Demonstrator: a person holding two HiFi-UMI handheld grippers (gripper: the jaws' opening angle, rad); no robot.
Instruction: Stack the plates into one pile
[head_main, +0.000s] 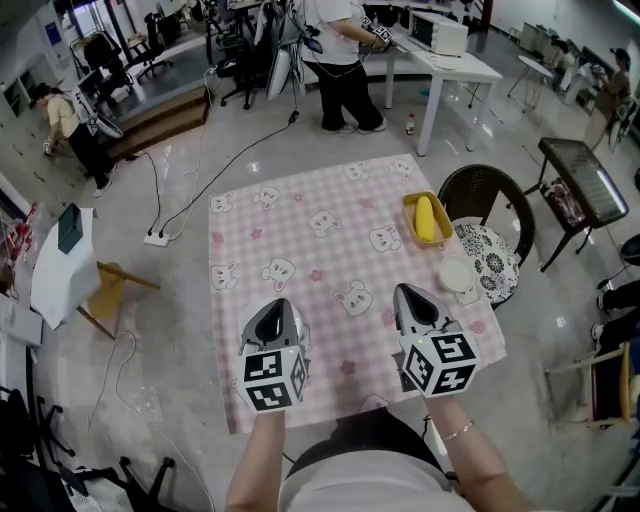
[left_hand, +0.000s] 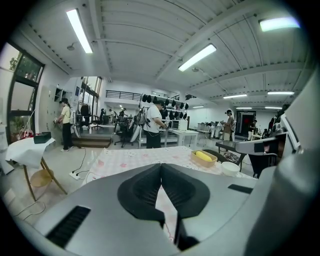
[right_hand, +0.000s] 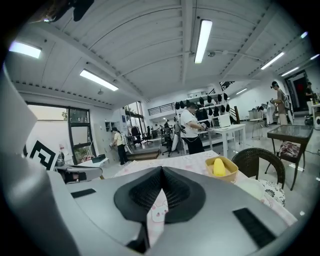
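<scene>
On a table covered with a pink checked cloth (head_main: 300, 250) a small white pile of plates (head_main: 456, 276) sits near the right edge. It also shows as the white plates (left_hand: 230, 168) and the white plates (right_hand: 252, 189) in the gripper views. Behind it stands a yellow dish (head_main: 427, 218) holding a yellow object, the same yellow dish (left_hand: 204, 158) and yellow dish (right_hand: 221, 168) in those views. My left gripper (head_main: 271, 306) (left_hand: 161, 167) hovers over the near left of the cloth, shut and empty. My right gripper (head_main: 411, 294) (right_hand: 161, 172) is shut and empty, left of the plates.
A black wicker chair (head_main: 490, 250) with a patterned cushion stands against the table's right side. A dark side table (head_main: 585, 185) is further right. A person (head_main: 340, 60) stands at a white desk beyond. A white-draped stand (head_main: 62, 270) and a power strip (head_main: 157, 238) with cables lie left.
</scene>
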